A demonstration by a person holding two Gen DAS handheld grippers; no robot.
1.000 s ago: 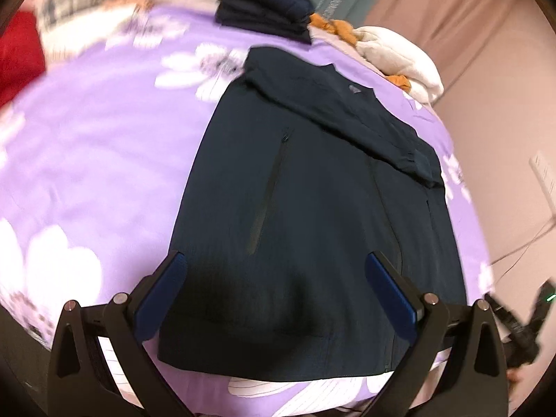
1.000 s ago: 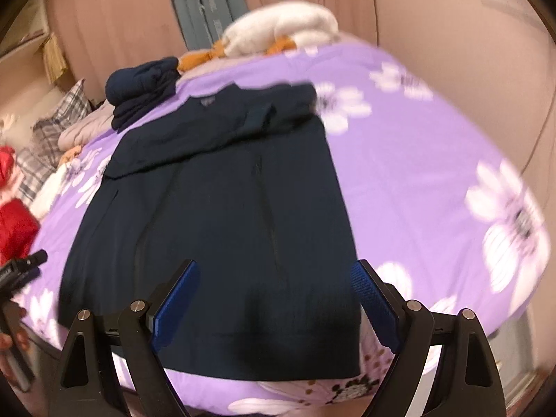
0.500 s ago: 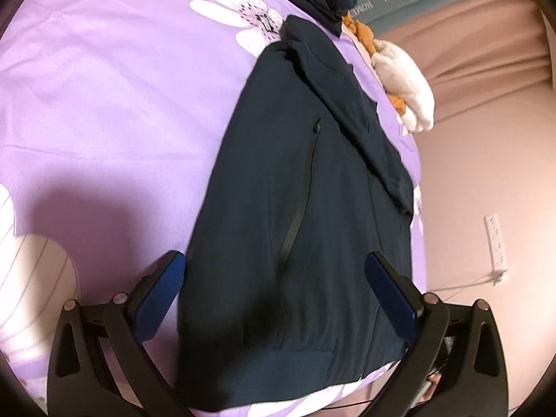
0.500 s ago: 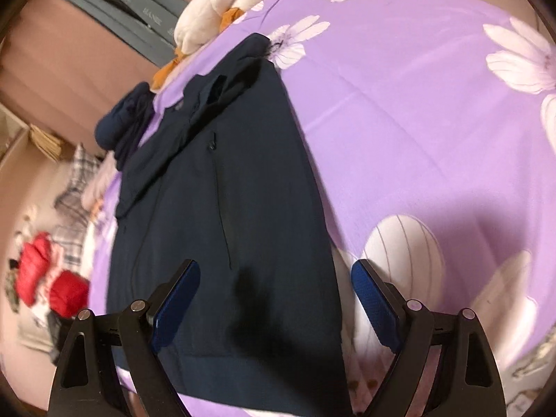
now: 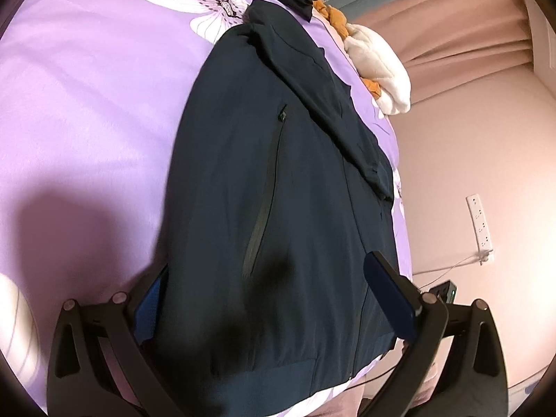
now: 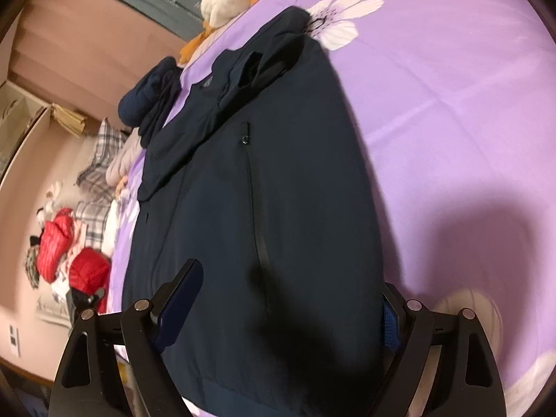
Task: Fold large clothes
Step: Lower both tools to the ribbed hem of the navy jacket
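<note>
You have brought both grippers down and rolled them toward the near edge of the bed, so each now sits close over a bottom corner of the jacket [image 5: 278, 208] where a second ago they hung higher with the whole garment in view. Your left gripper [image 5: 278, 309] has its fingers spread wide: one blue pad [image 5: 391, 299] lies over the cloth, while the other is partly hidden at the jacket's side edge. Your right gripper [image 6: 283, 316] mirrors it, fingers spread, with one pad over the cloth and the other tucked at the opposite side edge. Neither is pinching anything yet.

That suggests you are set to take the hem [image 5: 278, 378] at both corners and carry it up for the next fold.

The dark jacket lies flat along the purple flowered bedspread [image 5: 87, 87], hem at the near edge, pocket zips running away from you. Further up, the sleeves are already folded across the chest. Beyond the collar, at the far edge of the bed, sit a folded dark stack [image 6: 149, 100] and a white and orange bundle [image 5: 378, 66].
</note>
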